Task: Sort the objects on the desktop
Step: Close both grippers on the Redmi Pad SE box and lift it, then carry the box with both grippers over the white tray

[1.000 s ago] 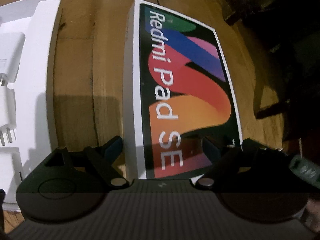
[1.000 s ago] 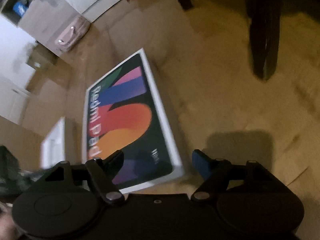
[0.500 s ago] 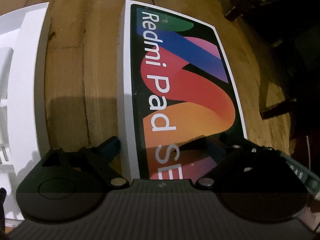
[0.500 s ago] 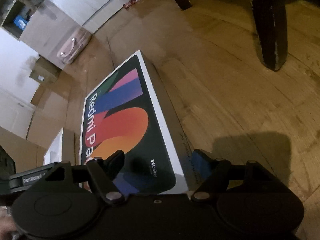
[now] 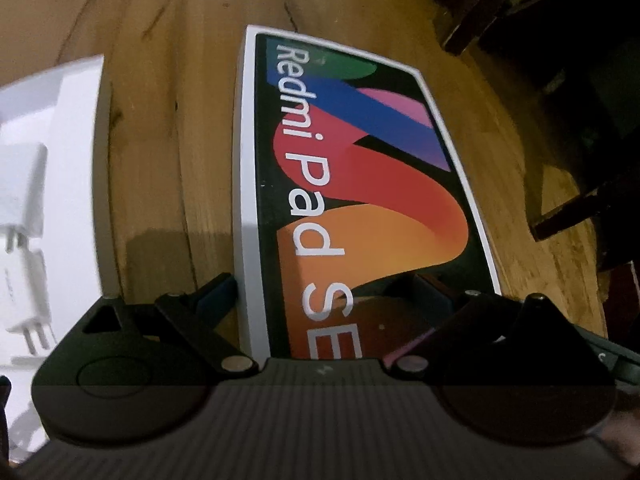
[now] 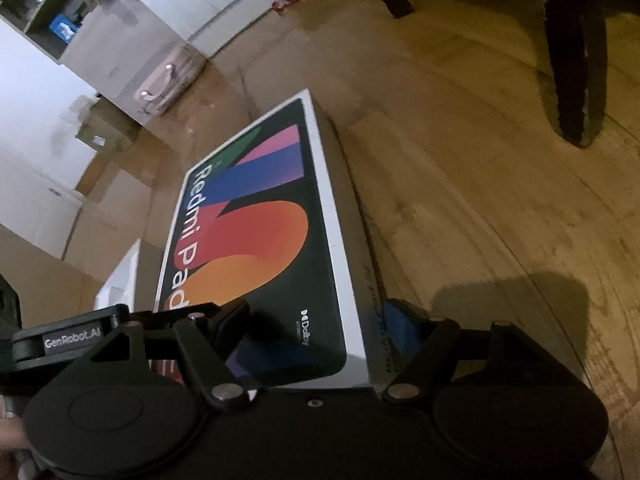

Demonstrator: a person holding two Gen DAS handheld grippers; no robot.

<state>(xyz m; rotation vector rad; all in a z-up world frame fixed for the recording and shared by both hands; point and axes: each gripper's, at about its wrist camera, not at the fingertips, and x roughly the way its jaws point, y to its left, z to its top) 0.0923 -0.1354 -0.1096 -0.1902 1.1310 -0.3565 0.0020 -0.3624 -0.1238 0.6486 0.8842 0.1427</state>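
The tablet box (image 5: 360, 184) lies flat on the wooden bench (image 5: 168, 140), long axis pointing away from both tongs. Left tongs (image 5: 324, 300) straddle its near end, wide; right tongs (image 6: 316, 320) are closing over the near right corner.

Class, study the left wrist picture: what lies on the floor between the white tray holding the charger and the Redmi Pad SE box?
Nothing: between the white tray and the Redmi Pad SE box runs a bare strip of wooden floor, seen in the left wrist view.

A home room. Wood floor (image 6: 480, 184), white cupboards (image 6: 132, 44), a cardboard box (image 6: 100, 136) and dark furniture legs (image 6: 576, 60) show it.
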